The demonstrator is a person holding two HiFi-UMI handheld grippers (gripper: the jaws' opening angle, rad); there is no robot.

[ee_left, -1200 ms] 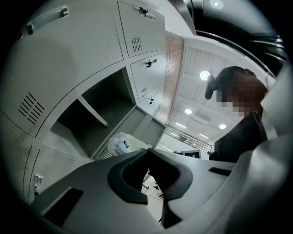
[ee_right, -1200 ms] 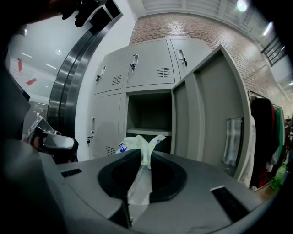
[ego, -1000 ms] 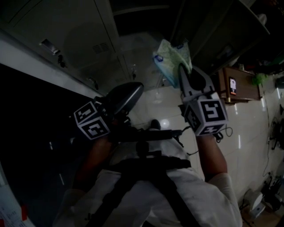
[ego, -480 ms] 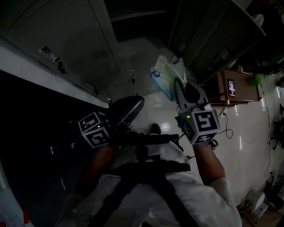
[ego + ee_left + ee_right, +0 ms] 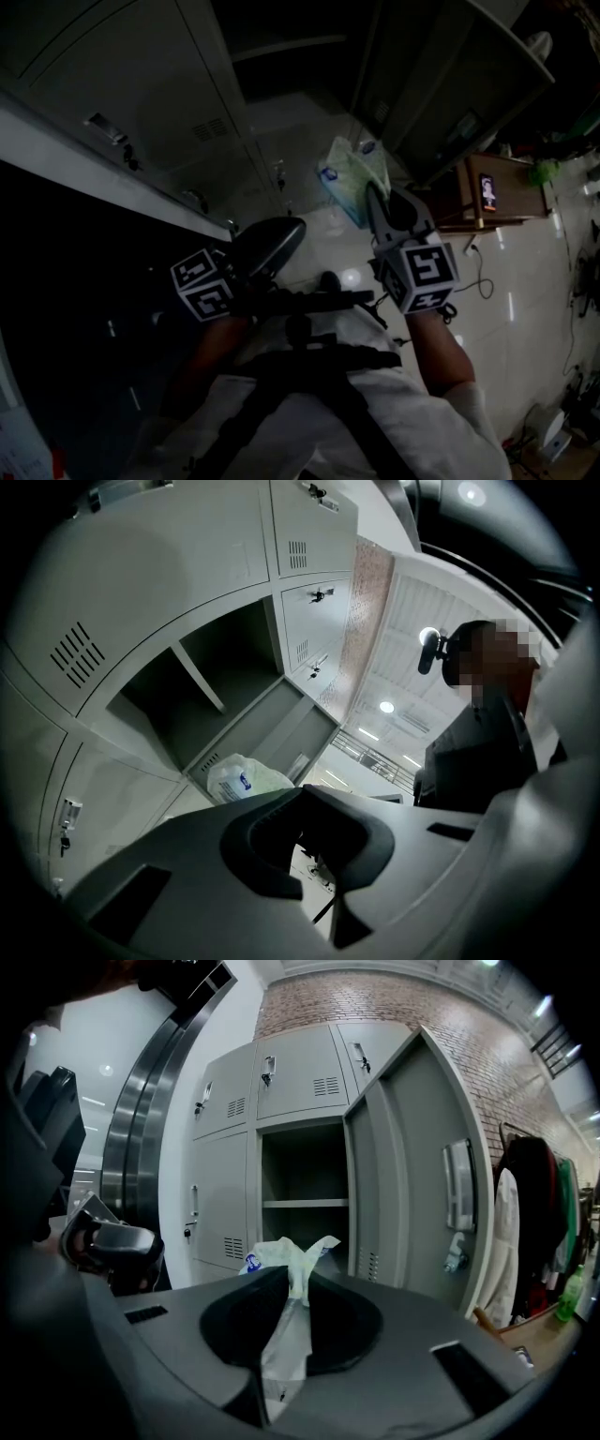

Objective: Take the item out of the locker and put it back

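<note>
A pale plastic bag (image 5: 352, 178) with blue print hangs from my right gripper (image 5: 372, 194), which is shut on its gathered top. In the right gripper view the bag (image 5: 292, 1258) is pinched between the jaws of the right gripper (image 5: 298, 1277), in front of the open locker (image 5: 305, 1194). Its compartment looks empty, with one shelf. My left gripper (image 5: 292, 227) is held low at the left, jaws together and holding nothing. From the left gripper (image 5: 302, 791) view, the bag (image 5: 242, 778) shows below the open locker (image 5: 211, 696).
The locker door (image 5: 412, 1166) stands swung open to the right. Closed grey lockers (image 5: 159, 103) fill the left. A small wooden stand (image 5: 492, 192) with a lit screen is at the right, and a cable (image 5: 480, 272) lies on the glossy floor. Clothes (image 5: 525, 1204) hang further right.
My right gripper, still holding the bag, has come down and slightly back from the locker opening. The left gripper has barely shifted.
</note>
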